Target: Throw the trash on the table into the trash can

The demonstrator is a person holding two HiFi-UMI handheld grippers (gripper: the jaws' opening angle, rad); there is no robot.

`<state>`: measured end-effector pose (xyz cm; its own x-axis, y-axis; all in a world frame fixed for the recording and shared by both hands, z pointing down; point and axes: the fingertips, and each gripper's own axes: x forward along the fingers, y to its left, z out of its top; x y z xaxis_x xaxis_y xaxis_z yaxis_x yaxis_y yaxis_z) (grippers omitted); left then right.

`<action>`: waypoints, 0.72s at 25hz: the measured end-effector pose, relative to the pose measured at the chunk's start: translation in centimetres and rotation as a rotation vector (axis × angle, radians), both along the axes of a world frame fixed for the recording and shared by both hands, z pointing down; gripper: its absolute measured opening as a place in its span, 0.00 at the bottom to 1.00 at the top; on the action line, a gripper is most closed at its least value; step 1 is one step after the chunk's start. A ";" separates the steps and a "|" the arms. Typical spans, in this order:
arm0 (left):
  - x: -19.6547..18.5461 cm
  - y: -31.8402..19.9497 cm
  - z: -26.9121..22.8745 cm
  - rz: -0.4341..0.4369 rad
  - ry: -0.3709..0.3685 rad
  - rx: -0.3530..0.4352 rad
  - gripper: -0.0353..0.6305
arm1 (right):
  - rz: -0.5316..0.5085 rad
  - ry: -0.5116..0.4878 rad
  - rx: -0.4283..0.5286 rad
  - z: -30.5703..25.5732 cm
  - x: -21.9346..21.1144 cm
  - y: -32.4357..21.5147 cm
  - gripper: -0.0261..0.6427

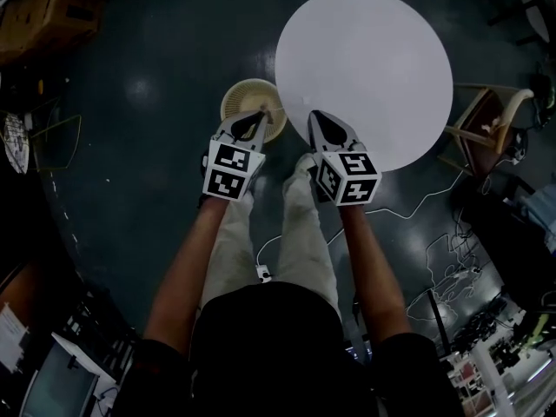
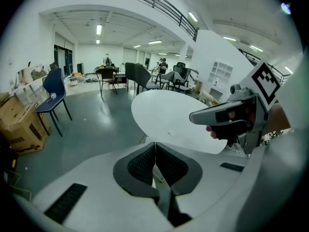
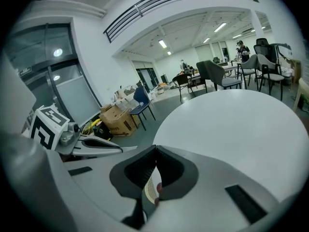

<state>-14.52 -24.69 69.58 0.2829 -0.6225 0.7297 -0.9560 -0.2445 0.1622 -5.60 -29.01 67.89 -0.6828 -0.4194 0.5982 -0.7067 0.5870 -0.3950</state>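
Observation:
The round white table is bare in every view; I see no trash on it. A beige mesh trash can stands on the dark floor against the table's left edge. My left gripper hovers over the can's near rim, jaws shut with nothing between them. My right gripper is beside it at the table's near edge, also shut and empty. In the left gripper view the shut tips point at the table, with the right gripper alongside. Below the right gripper, a bit of the can shows.
A wooden chair stands right of the table. Cables trail over the floor at the right. Cardboard boxes and a blue chair stand to the left. Further chairs and desks fill the back of the hall.

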 end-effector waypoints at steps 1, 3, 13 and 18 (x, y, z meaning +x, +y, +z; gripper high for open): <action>-0.9 0.7 0.5 -0.008 0.001 -0.007 0.08 | -0.007 0.000 -0.004 0.3 -1.1 0.6 0.07; -2.5 2.0 1.3 -0.021 0.004 -0.018 0.08 | -0.020 -0.001 -0.012 1.0 -2.9 1.8 0.07; -8.3 6.5 5.7 -0.085 0.020 -0.026 0.08 | -0.088 0.026 -0.039 5.3 -10.0 7.1 0.07; -9.9 7.9 9.7 -0.093 0.028 -0.034 0.08 | -0.113 0.044 -0.061 9.5 -11.9 9.6 0.07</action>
<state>-24.44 -16.75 79.32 0.2457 -0.6222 0.7433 -0.9693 -0.1490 0.1957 -17.50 -19.37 77.43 -0.6958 -0.3034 0.6510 -0.6552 0.6393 -0.4024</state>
